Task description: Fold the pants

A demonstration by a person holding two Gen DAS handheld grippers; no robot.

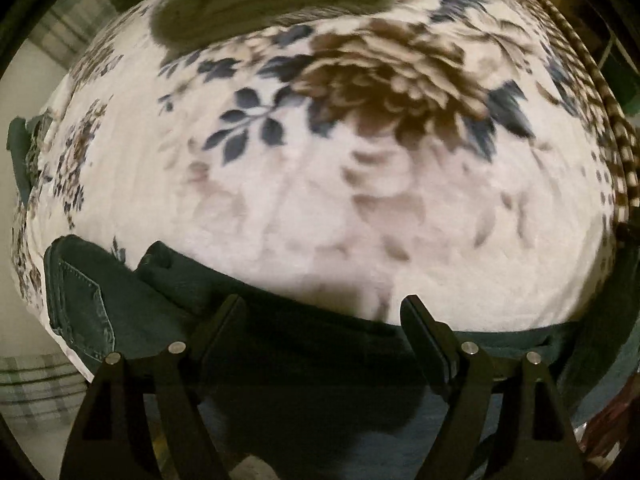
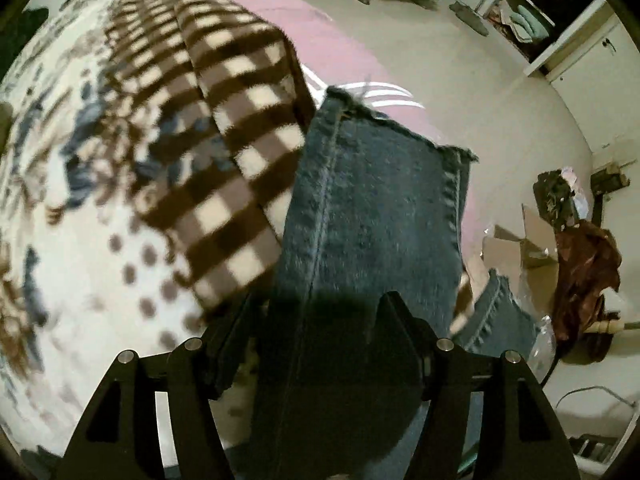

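The dark blue jeans (image 1: 120, 304) lie along the near edge of a bed, back pocket at the lower left of the left wrist view. My left gripper (image 1: 324, 312) is open, its fingers spread wide just above the jeans' waist area. In the right wrist view, a jeans leg (image 2: 372, 208) with a frayed hem runs forward between my right gripper's fingers. My right gripper (image 2: 316, 312) is shut on this leg and holds it over the bed's side edge. A second hem (image 2: 496, 312) hangs lower right.
A white floral blanket (image 1: 320, 200) covers the bed. An olive cloth (image 1: 260, 4) lies at its far side. A brown checked blanket (image 2: 224, 132) and pink sheet (image 2: 320, 40) border the bed. Cardboard (image 2: 524, 236), a brown garment (image 2: 584, 272) and a cupboard (image 2: 560, 32) are on the floor side.
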